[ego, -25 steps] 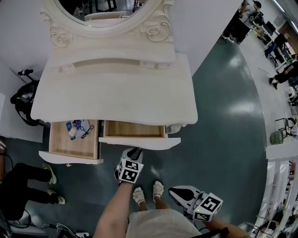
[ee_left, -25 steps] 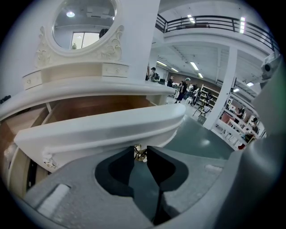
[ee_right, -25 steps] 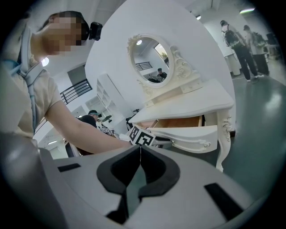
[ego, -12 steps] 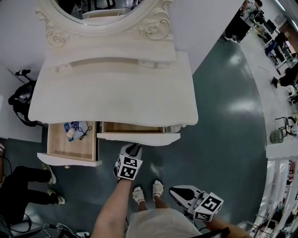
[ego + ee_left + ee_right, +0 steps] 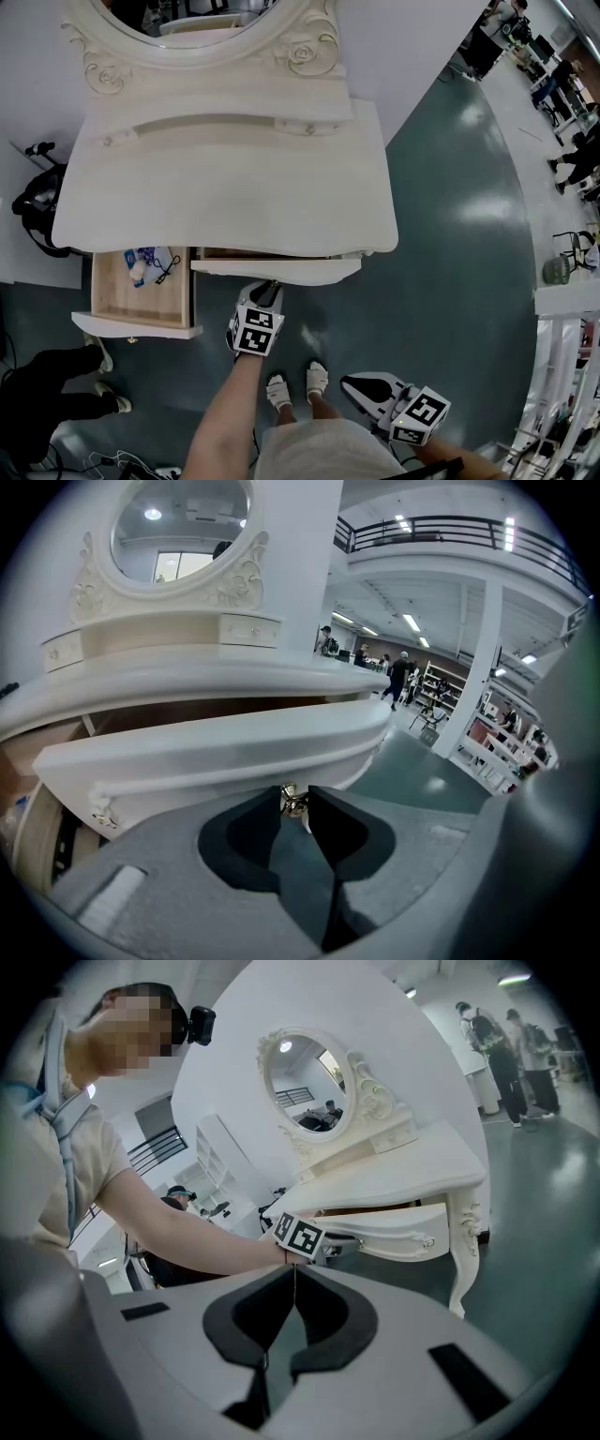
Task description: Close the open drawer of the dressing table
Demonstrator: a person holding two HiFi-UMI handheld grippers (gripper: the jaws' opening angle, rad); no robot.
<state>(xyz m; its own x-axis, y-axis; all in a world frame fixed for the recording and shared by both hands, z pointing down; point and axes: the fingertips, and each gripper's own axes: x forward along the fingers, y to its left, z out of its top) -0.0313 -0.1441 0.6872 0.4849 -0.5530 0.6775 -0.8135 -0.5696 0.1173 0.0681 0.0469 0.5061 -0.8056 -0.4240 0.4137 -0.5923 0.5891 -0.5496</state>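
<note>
Drawer space stood open in two places on the dressing table (image 5: 225, 187). At the far left of the head view, the left-hand drawer (image 5: 141, 319) was pulled well out towards 6 o'clock, with a few small items (image 5: 150, 264) lying loose at its back.

Just to its right, the middle drawer (image 5: 277, 270) was nearly home. Only a thin strip of its wooden inside showed under the tabletop edge. Its white front ran long from 9 o'clock to 3 o'clock.

The left gripper (image 5: 270, 286) sat at 6 o'clock of that front and pointed towards 12 o'clock, square to the long axis. In the left gripper view, its jaws closed on the small brass knob (image 5: 292, 801) of the middle drawer. The left gripper (image 5: 294, 803) tilted downward, and the forearm behind it trailed back towards 6 o'clock.

By my judgement, the rest of the travel called for a straight push towards 12 o'clock, and the left hand was plainly the nearer one. The left-hand drawer lay at about 10 o'clock from this gripper and would need its own push afterwards.

The right gripper (image 5: 352, 386) hung at about 4 o'clock from the left one, well apart from the table and low beside the person's feet. In its own view, the right gripper (image 5: 294, 1269) had its jaws pressed together with nothing between them.
</note>
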